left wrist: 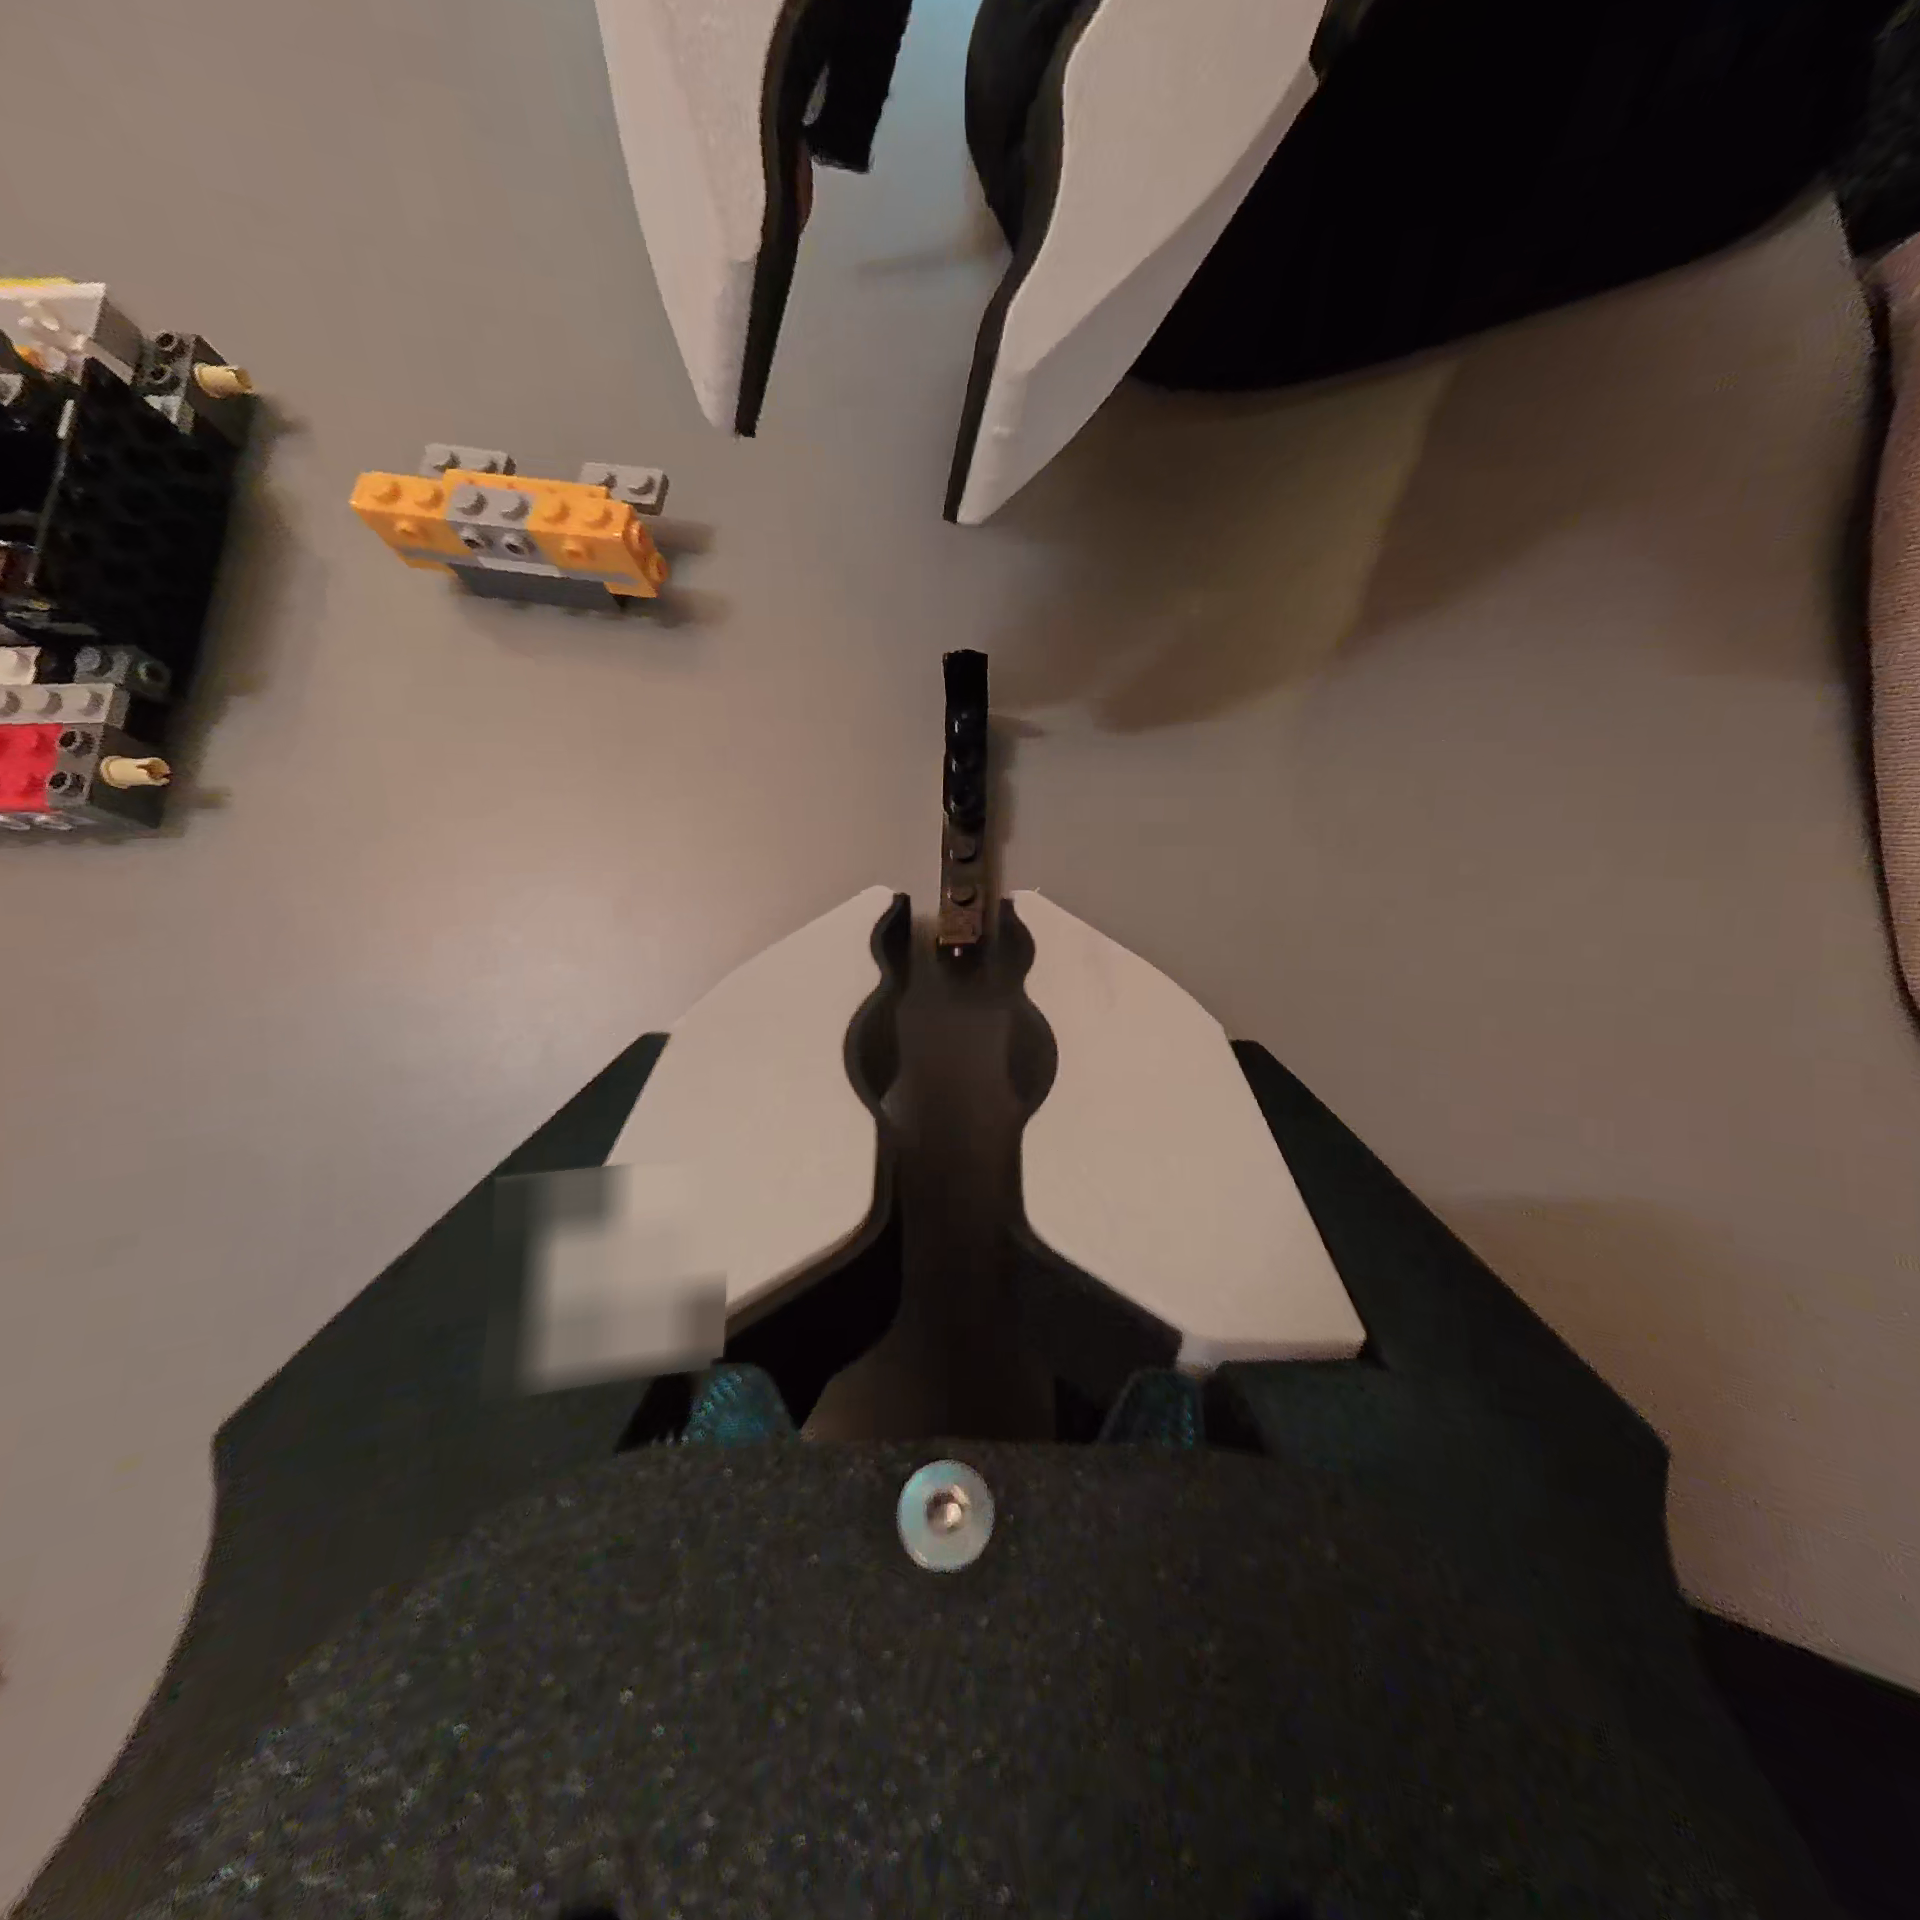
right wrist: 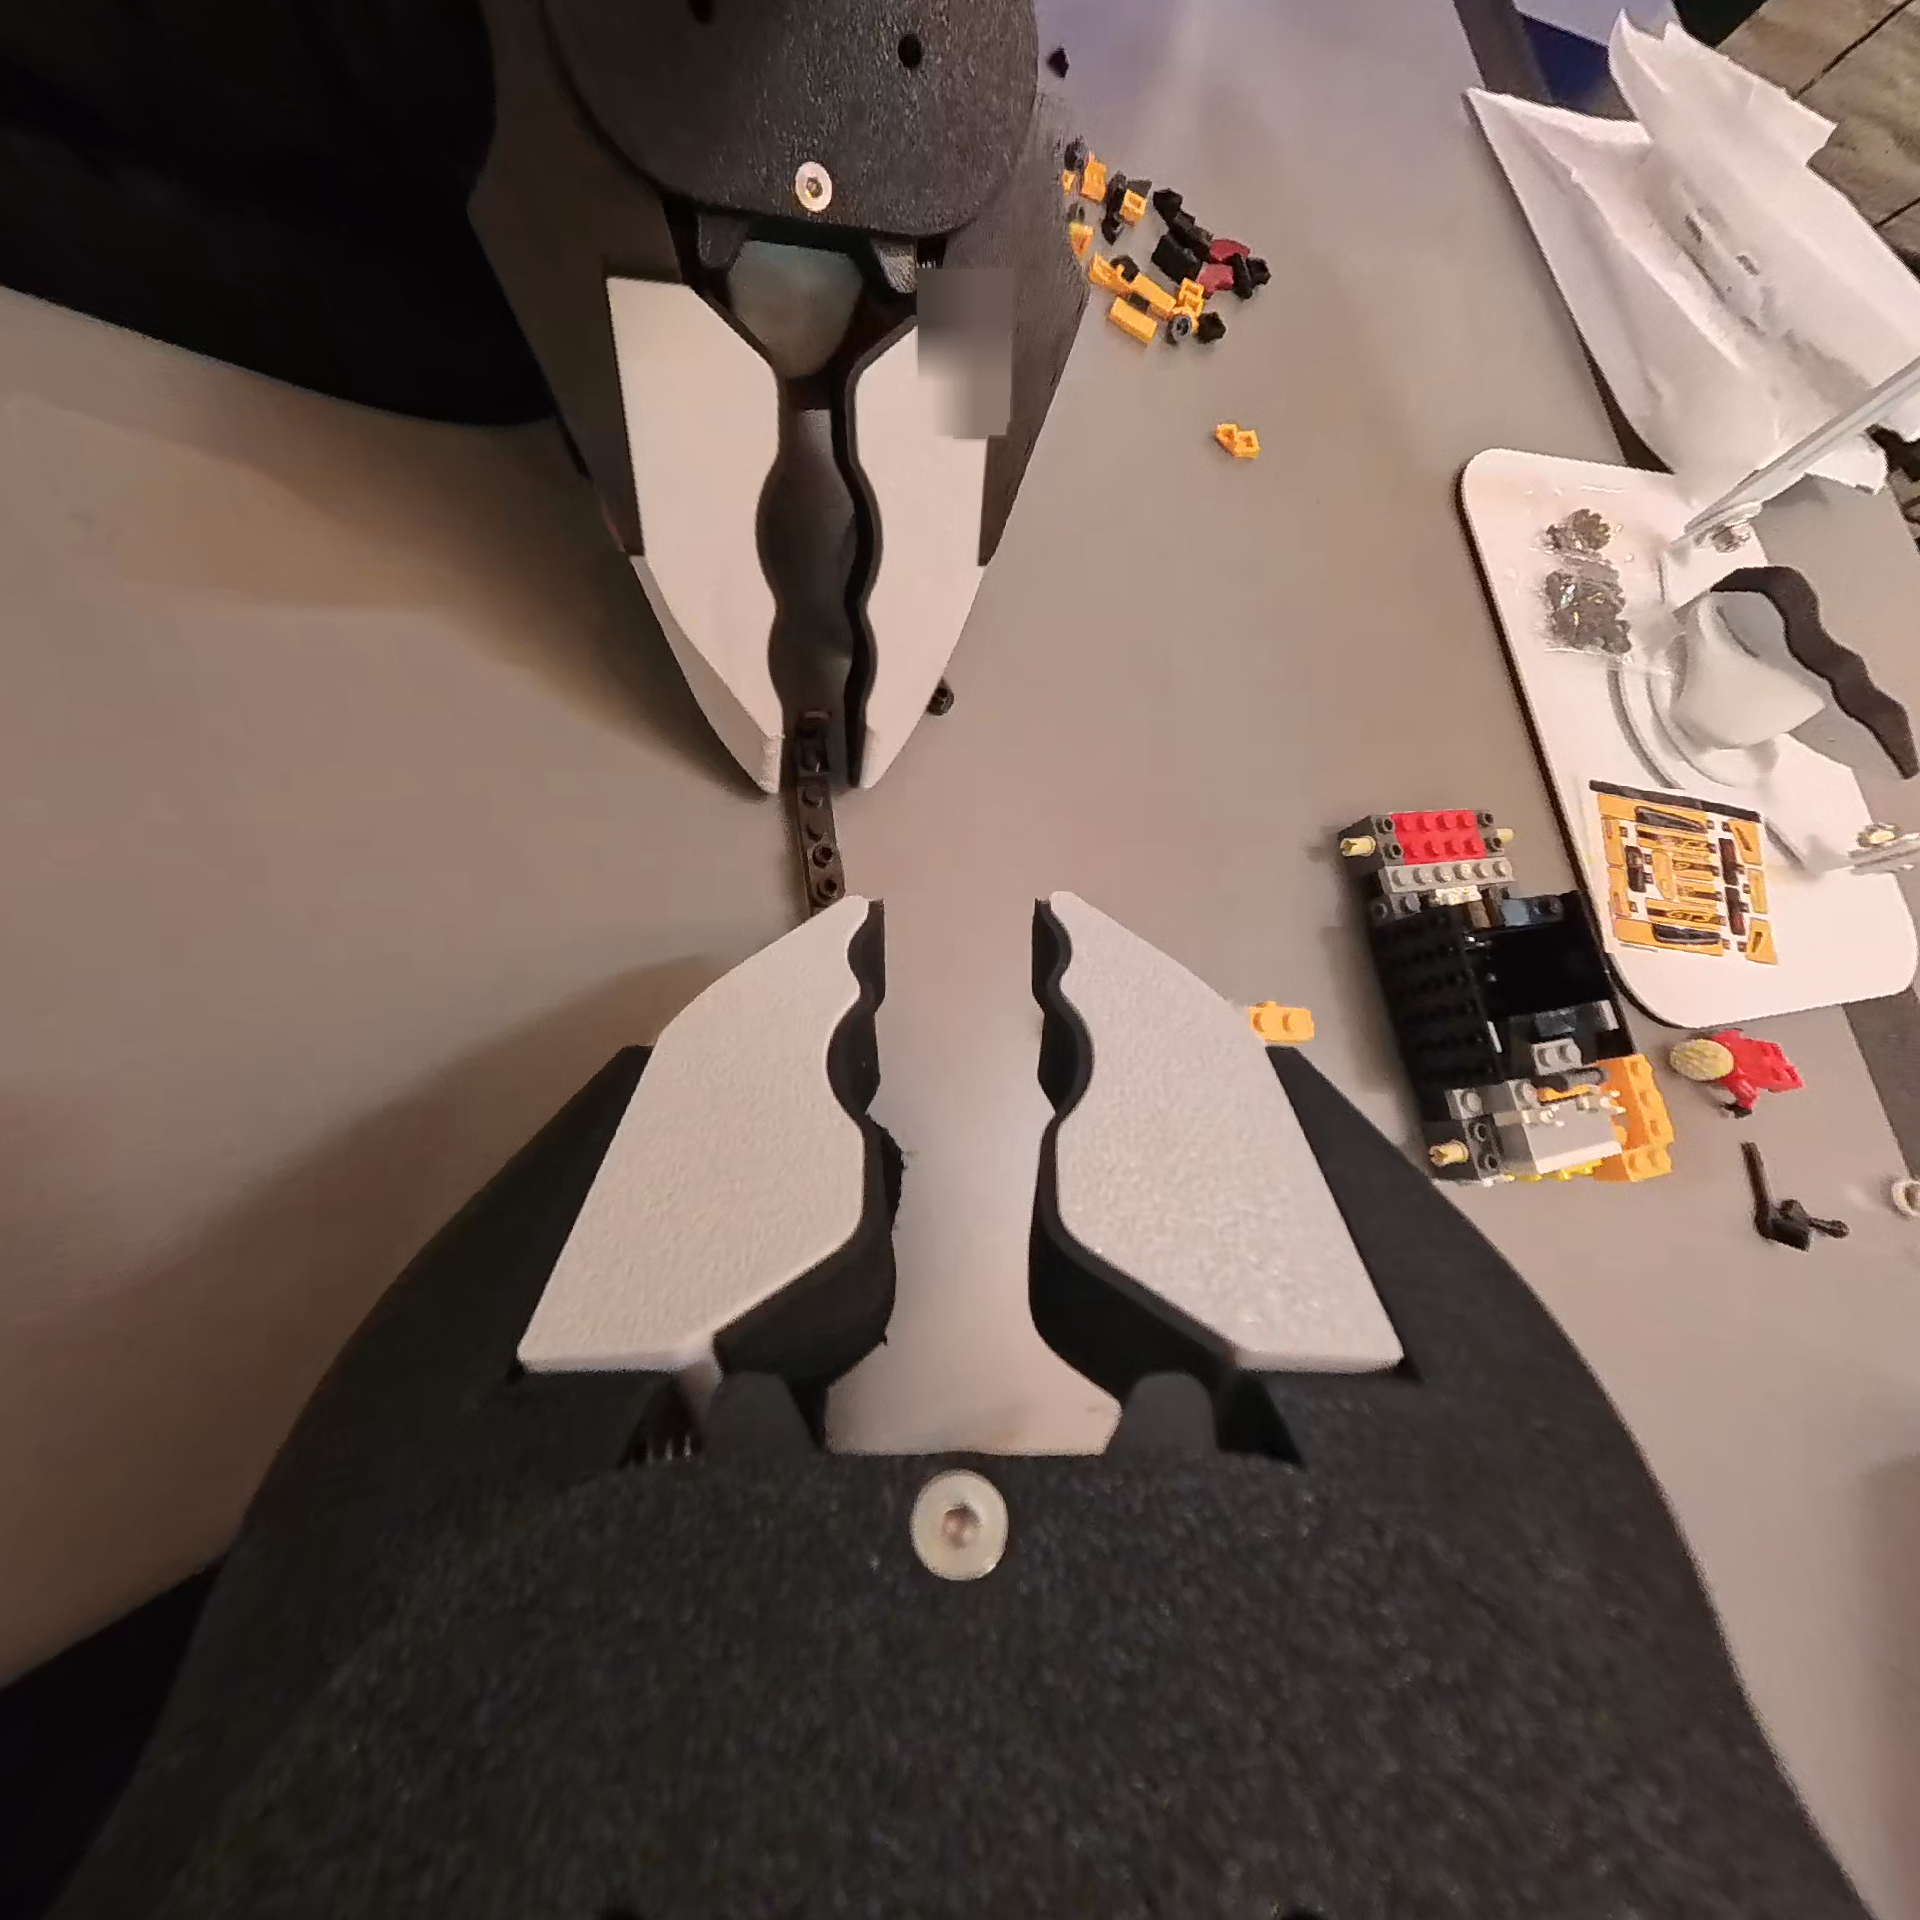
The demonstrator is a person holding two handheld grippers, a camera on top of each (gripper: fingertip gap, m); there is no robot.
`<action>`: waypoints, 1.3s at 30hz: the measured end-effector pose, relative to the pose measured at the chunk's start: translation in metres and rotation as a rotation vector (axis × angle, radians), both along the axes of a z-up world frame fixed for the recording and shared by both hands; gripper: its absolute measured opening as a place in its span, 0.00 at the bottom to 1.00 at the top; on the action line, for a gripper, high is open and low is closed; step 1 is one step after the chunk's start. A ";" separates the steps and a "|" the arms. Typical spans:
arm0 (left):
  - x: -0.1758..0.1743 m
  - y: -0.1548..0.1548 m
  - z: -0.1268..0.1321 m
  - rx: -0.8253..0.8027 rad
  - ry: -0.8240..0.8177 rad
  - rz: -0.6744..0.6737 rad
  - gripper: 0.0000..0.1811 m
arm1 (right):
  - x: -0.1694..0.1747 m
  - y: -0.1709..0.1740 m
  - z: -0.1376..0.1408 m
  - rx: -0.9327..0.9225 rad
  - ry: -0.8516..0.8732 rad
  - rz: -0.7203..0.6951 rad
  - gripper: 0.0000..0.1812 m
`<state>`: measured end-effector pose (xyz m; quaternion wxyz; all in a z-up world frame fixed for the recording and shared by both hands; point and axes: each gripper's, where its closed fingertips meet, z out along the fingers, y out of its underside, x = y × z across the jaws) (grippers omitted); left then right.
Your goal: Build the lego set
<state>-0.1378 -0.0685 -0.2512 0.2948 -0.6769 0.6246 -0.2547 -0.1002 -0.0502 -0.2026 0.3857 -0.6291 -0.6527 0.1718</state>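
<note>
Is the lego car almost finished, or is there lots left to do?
Partly built. The black base already has red, grey and orange bricks on it, and a small orange piece is put together beside it. Right now the left gripper holds a thin black strip, while the right gripper is open and empty. The loose brick pile suggests plenty is left.
</note>
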 end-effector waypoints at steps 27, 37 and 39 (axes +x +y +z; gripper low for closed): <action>-0.039 0.036 -0.003 0.034 0.050 0.183 0.12 | 0.015 0.016 0.007 -0.073 0.159 -0.118 0.12; -0.029 0.031 -0.001 0.023 0.068 0.172 0.05 | 0.011 -0.001 -0.002 -0.151 0.124 -0.045 0.11; -0.025 0.028 0.008 0.020 0.020 0.153 0.04 | 0.008 -0.014 -0.008 -0.175 0.075 -0.004 0.11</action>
